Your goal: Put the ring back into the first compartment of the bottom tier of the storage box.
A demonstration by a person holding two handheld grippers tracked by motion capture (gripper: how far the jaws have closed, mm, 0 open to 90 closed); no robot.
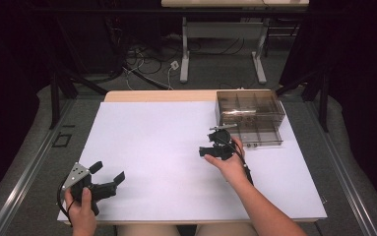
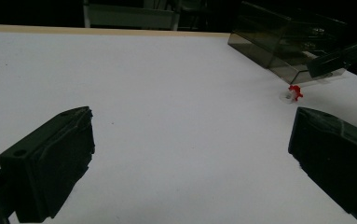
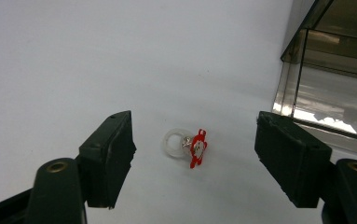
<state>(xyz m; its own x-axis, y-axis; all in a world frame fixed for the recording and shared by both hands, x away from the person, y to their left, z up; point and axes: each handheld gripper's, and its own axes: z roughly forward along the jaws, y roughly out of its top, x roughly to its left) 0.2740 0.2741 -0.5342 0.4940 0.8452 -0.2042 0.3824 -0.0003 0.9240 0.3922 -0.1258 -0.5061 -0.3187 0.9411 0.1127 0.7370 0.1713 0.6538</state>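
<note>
The right hand-held gripper hangs wide open over the ring beside the box. The pick-up seems about to start: lower, then close. The left hand-held gripper rests open on the table.

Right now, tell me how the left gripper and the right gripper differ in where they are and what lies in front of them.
The left gripper sits near the table's front left edge, far from the smoky clear compartment box; the right gripper is right beside that box. The right gripper's jaws flank a small clear ring with a red charm; the left gripper's jaws face bare white tabletop, the ring far off. Both are open and hold nothing.
</note>
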